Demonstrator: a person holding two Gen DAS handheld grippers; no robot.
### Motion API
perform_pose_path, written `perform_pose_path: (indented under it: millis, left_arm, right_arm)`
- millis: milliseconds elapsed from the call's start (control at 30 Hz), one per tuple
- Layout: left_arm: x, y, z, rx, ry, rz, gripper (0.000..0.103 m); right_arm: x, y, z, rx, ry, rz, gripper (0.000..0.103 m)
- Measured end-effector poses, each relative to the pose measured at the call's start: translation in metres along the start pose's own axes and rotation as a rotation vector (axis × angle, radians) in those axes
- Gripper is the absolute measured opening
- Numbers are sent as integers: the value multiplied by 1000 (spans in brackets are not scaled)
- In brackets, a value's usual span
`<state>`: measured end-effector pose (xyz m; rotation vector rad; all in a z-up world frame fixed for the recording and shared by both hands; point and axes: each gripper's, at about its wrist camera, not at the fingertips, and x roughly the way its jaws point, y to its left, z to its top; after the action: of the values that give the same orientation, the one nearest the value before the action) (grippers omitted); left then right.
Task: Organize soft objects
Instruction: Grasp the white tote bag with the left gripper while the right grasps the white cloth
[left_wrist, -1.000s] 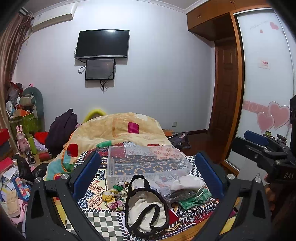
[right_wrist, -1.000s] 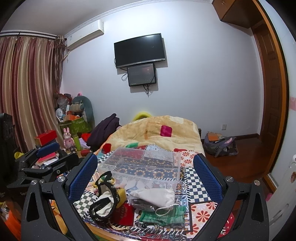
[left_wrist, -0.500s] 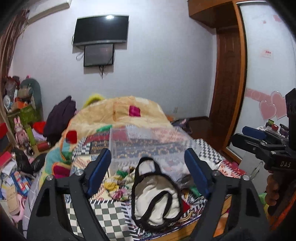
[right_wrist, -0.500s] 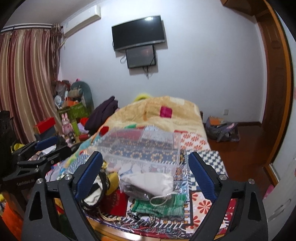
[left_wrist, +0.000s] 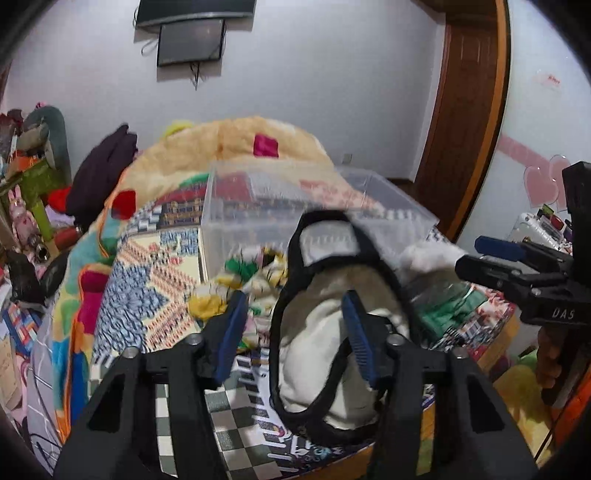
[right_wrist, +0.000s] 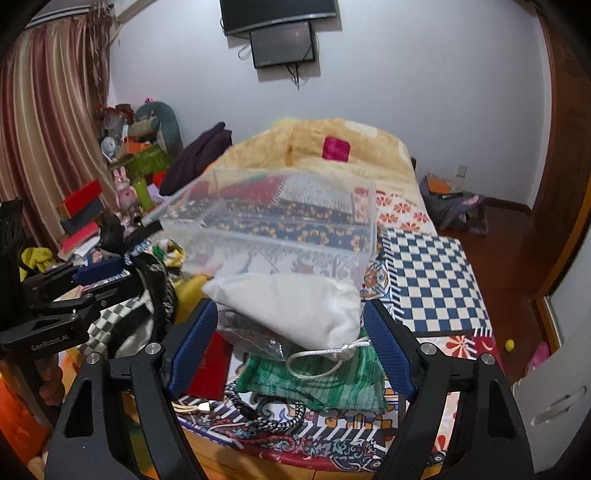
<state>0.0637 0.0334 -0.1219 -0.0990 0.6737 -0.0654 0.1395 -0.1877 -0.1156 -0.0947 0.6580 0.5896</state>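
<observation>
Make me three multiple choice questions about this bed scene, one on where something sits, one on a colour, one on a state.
1. What lies directly under the white drawstring pouch?
A. a green cloth
B. a checkered board
C. a red box

2. What colour are the pads of the right tongs?
A. orange
B. blue
C. white

3. The clear plastic bin is:
A. lidded
B. overturned
C. open-topped and empty

Answers: 1 A, the green cloth shows beneath the pouch. 2 B, both pads are blue. 3 C, there is no lid and the bedspread shows through it.
</observation>
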Motion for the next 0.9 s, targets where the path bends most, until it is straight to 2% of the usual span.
perform_pose_path:
  millis: [100, 133, 167, 200, 267, 367, 433, 533, 900]
  left_arm:
    - [11, 9, -3, -34, 30, -19, 30]
    - [13, 10, -4, -37, 32, -29, 21]
    - [14, 11, -5, -37, 30, -29, 17]
    - [14, 11, -5, -34, 24, -23, 15]
    - [13, 9, -5, -22, 11, -15, 8]
    - [10, 9, -3, -24, -6, -20, 5]
    - [6, 9, -2, -26, -18, -24, 4]
    - [-6, 9, 3, -34, -52, -33, 4]
    - [-47, 13, 37, -67, -158, -38, 4]
  right_arm:
    - [10, 0, 1, -11, 27, -11, 66]
    - [15, 0, 2, -14, 38, -12, 59]
    - [18, -1, 3, -12, 48, -4, 51]
    - [19, -1, 4, -8, 55, 7, 47]
    - [22, -3, 4, 5, 63, 32, 29]
    - [20, -5, 5, 26, 59, 53, 17]
    - [14, -10, 6, 49, 47, 70, 13]
    - [5, -13, 8, 76, 18, 86, 11]
    - [-36, -6, 33, 67, -114, 89, 10]
